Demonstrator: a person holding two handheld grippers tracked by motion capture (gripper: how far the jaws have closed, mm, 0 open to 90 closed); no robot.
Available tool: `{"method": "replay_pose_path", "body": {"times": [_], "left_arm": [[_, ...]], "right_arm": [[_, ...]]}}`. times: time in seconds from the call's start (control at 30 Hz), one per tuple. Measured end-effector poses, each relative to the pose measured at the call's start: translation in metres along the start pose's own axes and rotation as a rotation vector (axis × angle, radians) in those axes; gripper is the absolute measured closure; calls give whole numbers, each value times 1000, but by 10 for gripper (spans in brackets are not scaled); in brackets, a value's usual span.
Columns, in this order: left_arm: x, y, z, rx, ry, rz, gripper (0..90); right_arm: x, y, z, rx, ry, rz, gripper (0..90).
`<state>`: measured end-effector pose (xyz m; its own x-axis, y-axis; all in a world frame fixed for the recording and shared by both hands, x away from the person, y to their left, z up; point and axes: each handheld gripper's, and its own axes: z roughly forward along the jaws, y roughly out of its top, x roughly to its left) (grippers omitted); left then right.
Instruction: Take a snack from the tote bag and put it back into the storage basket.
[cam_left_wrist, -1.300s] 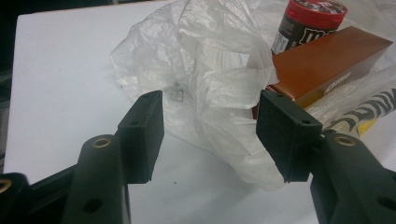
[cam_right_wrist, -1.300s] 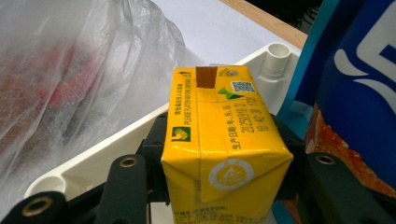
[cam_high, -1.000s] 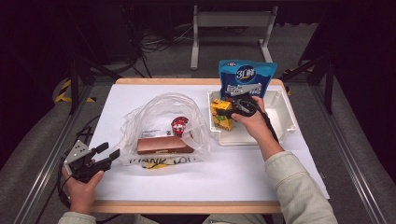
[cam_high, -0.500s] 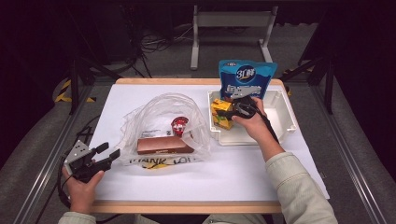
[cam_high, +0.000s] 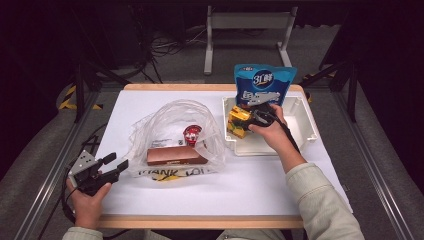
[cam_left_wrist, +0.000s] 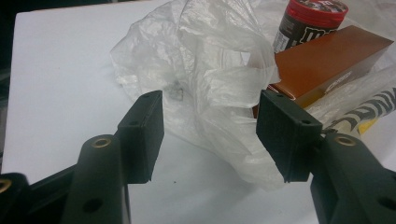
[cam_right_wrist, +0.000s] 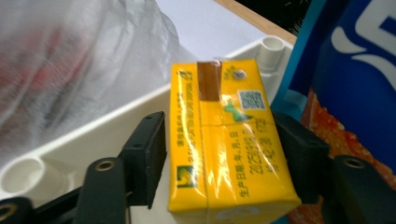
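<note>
Two grippers are at work on a white-topped bench (cam_high: 260, 185) with a wooden edge. Our right gripper (cam_high: 252, 116) reaches into a white plastic tray (cam_high: 305, 131), where a yellow drink carton (cam_right_wrist: 226, 140) sits between its jaws; these have just been opening, and a gap shows on the left side, so we judge the carton is not clamped. A blue snack pouch (cam_high: 265, 82) stands at the tray's far wall. Our left gripper (cam_left_wrist: 210, 135) rests wide open and empty, near a clear plastic bag (cam_high: 175, 117) holding a brown box (cam_high: 175, 156) and a red-lidded jar (cam_high: 192, 134). Next we would close firmly on the carton, lift it, and carry it to the bag. Dark floor and metal stands surround us.
</note>
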<state>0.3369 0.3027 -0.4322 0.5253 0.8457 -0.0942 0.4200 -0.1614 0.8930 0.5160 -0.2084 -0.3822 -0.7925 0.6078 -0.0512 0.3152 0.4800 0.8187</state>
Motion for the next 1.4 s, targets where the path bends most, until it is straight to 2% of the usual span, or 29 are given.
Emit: {"method": "replay_pose_path", "body": {"times": [0.13,0.27,0.47,0.63,0.77,1.0,1.1,1.4], "left_arm": [[0,0,0,-1,1,0,418],[0,0,0,2,1,0,418],[0,0,0,1,1,4,418],[-1,0,1,-1,1,1,418],[-1,0,1,-1,1,1,418],[-1,0,0,0,0,4,418],[-1,0,1,-1,0,1,418],[-1,0,1,5,1,4,418]], "right_arm": [[3,7,-7,-12,-11,-29,392],[3,11,-13,-36,-8,-29,383],[7,18,-27,-68,-19,-64,392],[13,25,-41,-87,-16,-87,499],[19,28,-49,-84,-9,-115,653],[30,27,-51,-25,33,-152,888],[33,22,-47,21,46,-167,900],[35,10,-38,74,54,-165,900]]}}
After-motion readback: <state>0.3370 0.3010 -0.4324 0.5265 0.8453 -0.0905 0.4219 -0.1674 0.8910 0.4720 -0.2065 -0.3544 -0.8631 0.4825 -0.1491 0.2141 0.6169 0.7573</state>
